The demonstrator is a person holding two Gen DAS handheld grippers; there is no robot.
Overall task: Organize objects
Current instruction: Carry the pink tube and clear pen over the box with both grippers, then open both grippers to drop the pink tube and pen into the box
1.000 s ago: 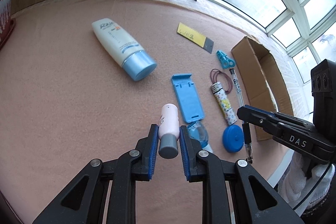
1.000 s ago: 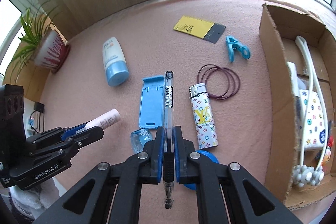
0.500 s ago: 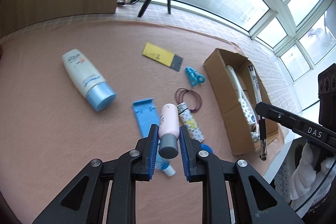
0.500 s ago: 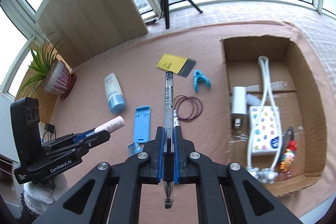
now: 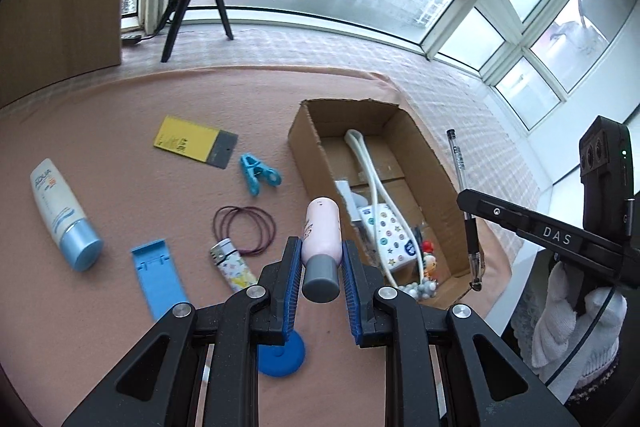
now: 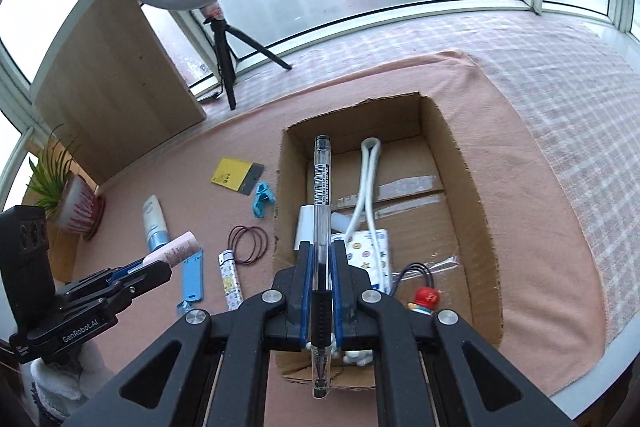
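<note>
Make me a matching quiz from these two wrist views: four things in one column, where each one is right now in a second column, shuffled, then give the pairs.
Things:
1. pink bottle
2. clear pen
3. blue clip
4. red figurine

Places:
A. inside the cardboard box
B. clamped in the right claw
C. lying on the pink cloth, beside the yellow card
D. clamped in the left claw

Pairs: 1-D, 2-B, 3-C, 4-A
</note>
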